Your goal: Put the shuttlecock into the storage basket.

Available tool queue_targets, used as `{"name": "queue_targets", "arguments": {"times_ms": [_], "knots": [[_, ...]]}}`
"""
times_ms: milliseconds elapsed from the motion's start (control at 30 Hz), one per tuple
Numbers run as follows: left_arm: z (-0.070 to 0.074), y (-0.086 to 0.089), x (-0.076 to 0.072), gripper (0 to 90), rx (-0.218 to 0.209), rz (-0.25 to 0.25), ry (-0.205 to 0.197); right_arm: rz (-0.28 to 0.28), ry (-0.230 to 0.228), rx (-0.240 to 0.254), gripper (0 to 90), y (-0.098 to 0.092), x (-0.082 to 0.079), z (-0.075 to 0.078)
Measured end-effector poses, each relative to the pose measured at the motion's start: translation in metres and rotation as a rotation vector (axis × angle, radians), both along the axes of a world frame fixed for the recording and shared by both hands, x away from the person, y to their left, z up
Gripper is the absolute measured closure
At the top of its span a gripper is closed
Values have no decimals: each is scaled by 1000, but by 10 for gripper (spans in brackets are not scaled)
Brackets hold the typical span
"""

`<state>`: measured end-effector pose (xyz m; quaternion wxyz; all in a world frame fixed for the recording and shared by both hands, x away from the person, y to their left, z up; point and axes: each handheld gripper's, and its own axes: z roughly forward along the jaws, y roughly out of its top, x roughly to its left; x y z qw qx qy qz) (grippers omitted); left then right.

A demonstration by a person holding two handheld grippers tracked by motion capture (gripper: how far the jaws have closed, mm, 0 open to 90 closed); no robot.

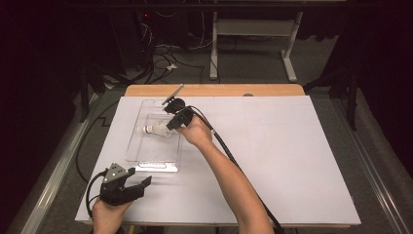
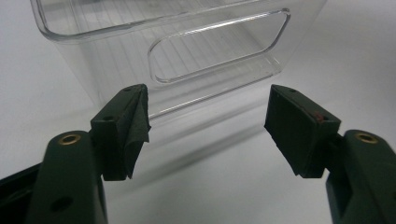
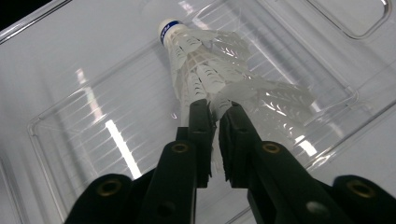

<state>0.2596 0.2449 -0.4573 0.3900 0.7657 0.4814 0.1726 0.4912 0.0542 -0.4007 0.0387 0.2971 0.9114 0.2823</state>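
A white feather shuttlecock [image 3: 205, 65] with a blue band at its cork hangs over a clear plastic bin [image 3: 93, 140]. My right gripper [image 3: 217, 109] is shut on its feather skirt, the jaws pinching a feather edge. From the high view the shuttlecock [image 1: 156, 129] lies inside the bin [image 1: 146, 156], with the right gripper [image 1: 171, 124] reaching in from the right. My left gripper [image 1: 141, 184] rests near the table's front left corner, open with nothing between its jaws. Its own view has the open gripper [image 2: 208, 121] facing the bin's handle end [image 2: 215, 51].
White paper [image 1: 292, 156] covers the table, with a wooden strip [image 1: 214, 90] along the far edge. The right gripper's cable [image 1: 234, 161] trails beside the forearm. Cables and a desk frame [image 1: 253, 44] stand on the floor beyond.
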Motion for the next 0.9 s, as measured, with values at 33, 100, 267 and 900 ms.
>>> {"name": "queue_targets", "arguments": {"times_ms": [33,100,267,900], "knots": [[0,0,0,314,0,-1,0,-1,3,-2,877,0,0,-1],[0,0,0,314,0,-1,0,-3,10,-7,894,1,0,-2],[0,1,0,314,-5,3,2,-16,6,-2,900,3,2,-6],[0,0,0,314,-5,3,0,-48,-40,-44,766,-7,2,6]]}}
